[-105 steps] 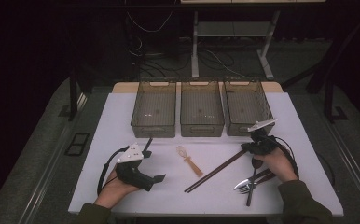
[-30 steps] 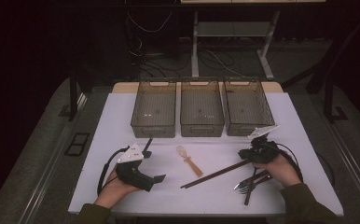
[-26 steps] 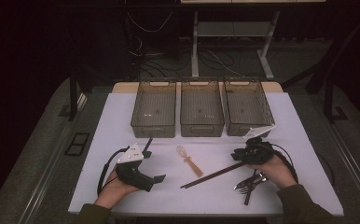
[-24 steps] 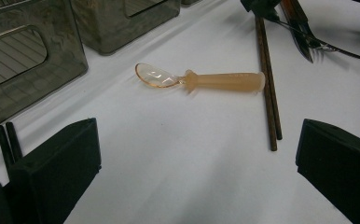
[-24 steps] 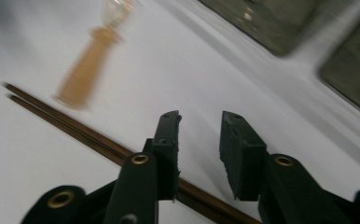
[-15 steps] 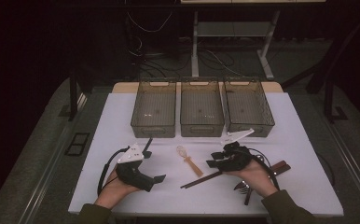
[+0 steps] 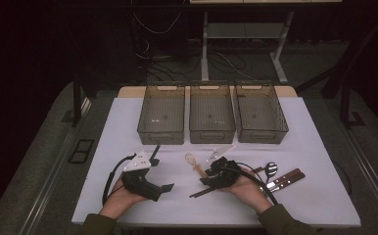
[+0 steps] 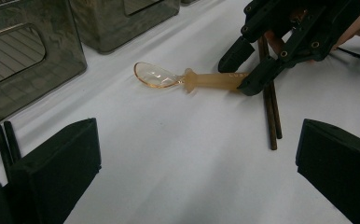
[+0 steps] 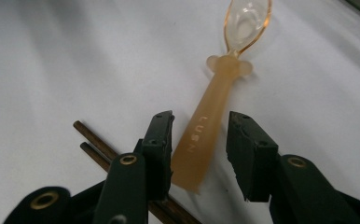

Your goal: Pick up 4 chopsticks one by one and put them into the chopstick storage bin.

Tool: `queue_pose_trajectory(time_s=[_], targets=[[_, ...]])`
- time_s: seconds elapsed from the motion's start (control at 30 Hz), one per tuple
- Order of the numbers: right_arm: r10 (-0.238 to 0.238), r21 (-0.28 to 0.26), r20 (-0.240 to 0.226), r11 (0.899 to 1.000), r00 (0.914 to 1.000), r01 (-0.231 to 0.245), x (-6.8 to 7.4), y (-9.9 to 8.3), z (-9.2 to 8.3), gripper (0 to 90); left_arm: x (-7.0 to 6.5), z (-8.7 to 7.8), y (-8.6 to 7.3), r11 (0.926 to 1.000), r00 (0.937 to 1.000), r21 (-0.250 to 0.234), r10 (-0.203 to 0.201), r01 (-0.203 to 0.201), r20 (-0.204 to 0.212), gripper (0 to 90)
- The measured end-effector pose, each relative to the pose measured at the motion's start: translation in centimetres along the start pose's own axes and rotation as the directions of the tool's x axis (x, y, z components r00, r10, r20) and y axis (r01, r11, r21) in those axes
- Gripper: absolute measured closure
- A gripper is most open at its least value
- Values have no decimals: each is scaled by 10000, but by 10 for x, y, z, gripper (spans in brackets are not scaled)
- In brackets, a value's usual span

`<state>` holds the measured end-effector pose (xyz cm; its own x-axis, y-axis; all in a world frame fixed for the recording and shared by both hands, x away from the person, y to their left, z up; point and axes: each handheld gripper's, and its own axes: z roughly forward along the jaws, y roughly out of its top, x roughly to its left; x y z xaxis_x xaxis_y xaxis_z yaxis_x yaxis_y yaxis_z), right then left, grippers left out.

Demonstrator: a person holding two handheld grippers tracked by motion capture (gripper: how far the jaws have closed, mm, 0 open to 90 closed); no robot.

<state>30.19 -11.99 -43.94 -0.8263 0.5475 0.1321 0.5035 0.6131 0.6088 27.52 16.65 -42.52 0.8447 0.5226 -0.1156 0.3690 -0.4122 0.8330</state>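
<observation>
Nearest table edge: left gripper point(image 7: 162, 188) parked, jaws spread, empty, kept clear of work. Right gripper point(image 9: 197, 149) just opened, jaws straddling spoon point(image 9: 215, 102) handle, not yet pinching; lined up for pickup. Chopsticks point(image 9: 99, 144) alongside. Beyond: three bins point(image 7: 211, 117), likely sorting destinations.

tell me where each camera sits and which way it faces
high view: above the person's side, facing forward and down on the table; both forearms, left gripper, right gripper.
left gripper view: along its own open jaws toward the spoon.
right gripper view: jaws straddling the spoon handle, pads apart.
Shared: spoon, chopsticks.
</observation>
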Motion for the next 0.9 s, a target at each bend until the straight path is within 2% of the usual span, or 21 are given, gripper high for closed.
queue_pose_trajectory(time_s=[0.1, 0.13, 0.23, 0.4, 0.63, 0.9], targets=[[-39, 34, 14, 10000, 10000, 39, 1, 0, 0, 628, 0, 0, 0, 10000, 10000, 0, 0, 0, -1, 0], [-162, 82, 238, 9998, 9996, 160, 3, 0, 0, 650, 0, 0, 0, 10000, 10000, -11, -5, 5, 1, 0], [-253, 110, 366, 9996, 9990, 249, 4, 1, 0, 667, 0, 1, 0, 10000, 10000, -3, 4, -4, 6, 0], [-245, 59, 391, 9997, 9989, 243, 3, 1, 0, 733, 0, 0, 0, 10000, 10000, 10, -3, 3, -2, 0], [-292, 66, 377, 9996, 9989, 290, 0, 1, -1, 744, 0, 0, 0, 10000, 10000, -32, -11, 11, -6, 0], [-349, -130, 775, 9993, 9964, 361, -27, 4, -17, 745, 0, 1, 0, 10000, 10000, -20, -5, 5, -1, 0]])
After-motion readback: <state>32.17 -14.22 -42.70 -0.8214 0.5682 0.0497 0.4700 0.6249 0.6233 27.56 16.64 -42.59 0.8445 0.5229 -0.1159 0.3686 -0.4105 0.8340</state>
